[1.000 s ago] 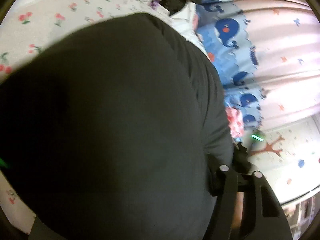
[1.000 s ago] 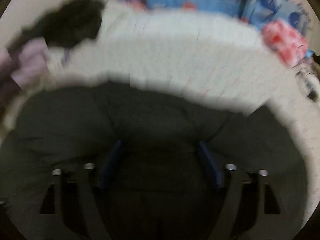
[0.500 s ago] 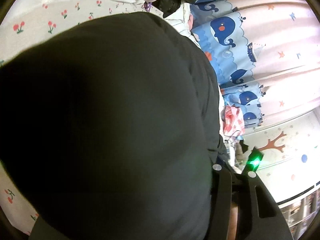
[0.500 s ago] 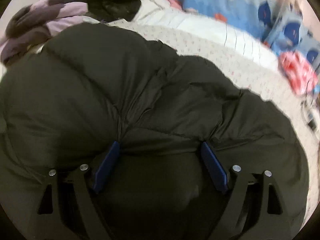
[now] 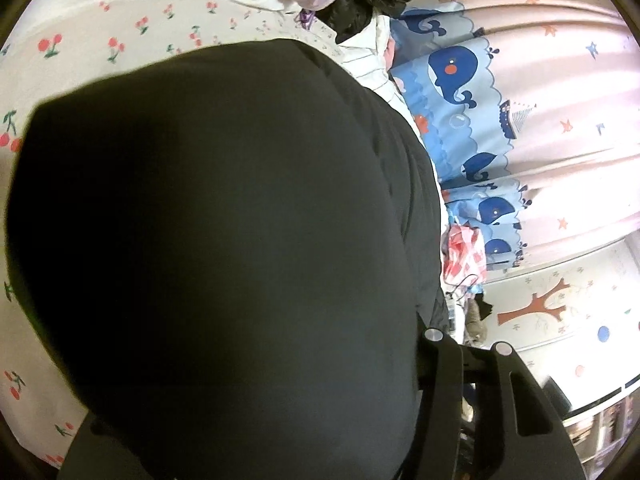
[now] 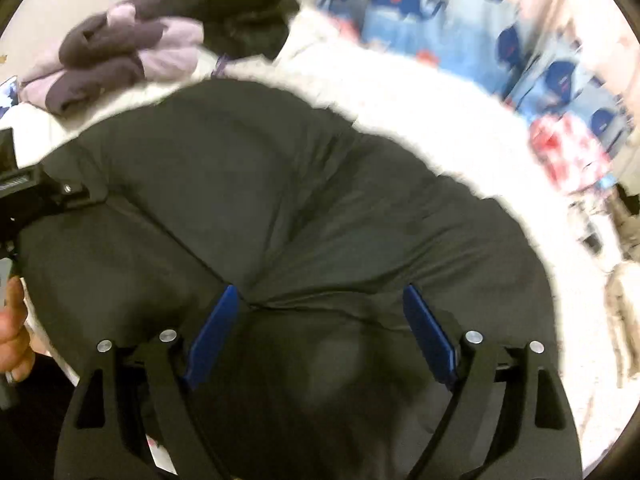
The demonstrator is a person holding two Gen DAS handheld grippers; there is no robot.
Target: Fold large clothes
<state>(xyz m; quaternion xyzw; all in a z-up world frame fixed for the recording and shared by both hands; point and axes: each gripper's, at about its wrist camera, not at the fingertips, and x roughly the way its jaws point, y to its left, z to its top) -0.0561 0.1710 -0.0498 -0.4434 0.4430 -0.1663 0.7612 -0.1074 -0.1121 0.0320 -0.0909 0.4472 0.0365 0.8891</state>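
Right hand-held gripper (image 6: 320, 328) shifted, clamps bunched black puffer jacket (image 6: 320, 200); left hand-held gripper (image 5: 280, 420) buried, grip unclear.

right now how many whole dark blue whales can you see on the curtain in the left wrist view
3: the big whale near the top, a smaller whale below it, and another whale lower still. Partial ones sit at the folds, and the black jacket may hide more.

Black puffy jacket (image 6: 320, 208) bulks ahead of my right gripper (image 6: 320, 320); clothes pile (image 6: 132, 52) blocks 11 o'clock; bare bed (image 6: 400, 88) at 1 o'clock.
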